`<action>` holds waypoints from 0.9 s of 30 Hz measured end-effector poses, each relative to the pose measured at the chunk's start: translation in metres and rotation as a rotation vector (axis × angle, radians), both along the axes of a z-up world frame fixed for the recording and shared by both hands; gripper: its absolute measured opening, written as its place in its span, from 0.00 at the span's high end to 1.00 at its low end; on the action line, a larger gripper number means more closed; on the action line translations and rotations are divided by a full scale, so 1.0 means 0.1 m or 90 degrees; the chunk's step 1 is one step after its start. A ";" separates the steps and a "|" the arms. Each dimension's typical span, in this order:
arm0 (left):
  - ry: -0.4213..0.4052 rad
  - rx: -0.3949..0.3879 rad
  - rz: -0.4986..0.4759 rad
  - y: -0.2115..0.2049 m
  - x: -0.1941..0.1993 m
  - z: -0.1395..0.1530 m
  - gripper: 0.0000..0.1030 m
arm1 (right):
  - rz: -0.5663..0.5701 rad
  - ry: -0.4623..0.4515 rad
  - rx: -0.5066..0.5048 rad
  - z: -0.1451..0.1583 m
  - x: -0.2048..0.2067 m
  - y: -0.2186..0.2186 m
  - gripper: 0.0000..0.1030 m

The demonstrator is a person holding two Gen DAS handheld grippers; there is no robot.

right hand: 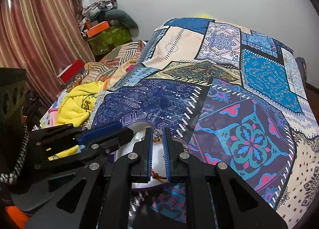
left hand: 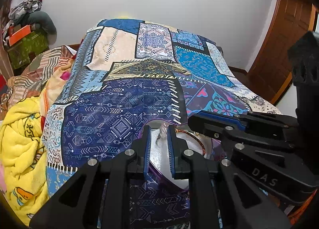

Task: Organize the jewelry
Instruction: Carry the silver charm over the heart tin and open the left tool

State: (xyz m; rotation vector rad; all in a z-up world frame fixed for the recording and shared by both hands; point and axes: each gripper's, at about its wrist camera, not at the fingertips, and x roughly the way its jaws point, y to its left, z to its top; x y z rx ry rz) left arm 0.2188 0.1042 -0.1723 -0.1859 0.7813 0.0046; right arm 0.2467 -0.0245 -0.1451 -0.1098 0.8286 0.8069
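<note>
A round white dish with a purple rim lies on the patchwork bedspread; it also shows in the right wrist view. In it lie a red-orange braided bangle, a silver hook piece, a clear crystal piece and brown beads. My left gripper hovers over the dish, jaws a little apart, nothing between them. My right gripper hovers over the same dish from the right, jaws a little apart around the crystal piece without clamping it. Each gripper shows in the other's view.
The patchwork bedspread covers the bed. A yellow blanket is heaped at the left. Boxes and clothes are piled by the wall, next to a curtain. A wooden door stands at the right.
</note>
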 end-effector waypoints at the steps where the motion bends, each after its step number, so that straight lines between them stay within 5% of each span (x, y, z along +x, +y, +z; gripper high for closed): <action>1: -0.001 -0.001 0.000 0.01 -0.01 0.01 0.86 | 0.001 -0.001 -0.001 0.00 -0.01 0.00 0.91; 7: -0.019 0.029 0.014 0.03 -0.09 0.14 0.84 | 0.004 0.012 -0.003 0.00 0.00 0.01 0.90; 16: -0.027 0.032 0.043 0.13 -0.19 0.26 0.75 | -0.013 0.004 -0.005 0.08 -0.04 -0.08 0.74; 27: -0.052 0.043 0.033 -0.03 -0.33 0.51 0.74 | -0.050 -0.032 -0.002 0.35 -0.19 -0.42 0.74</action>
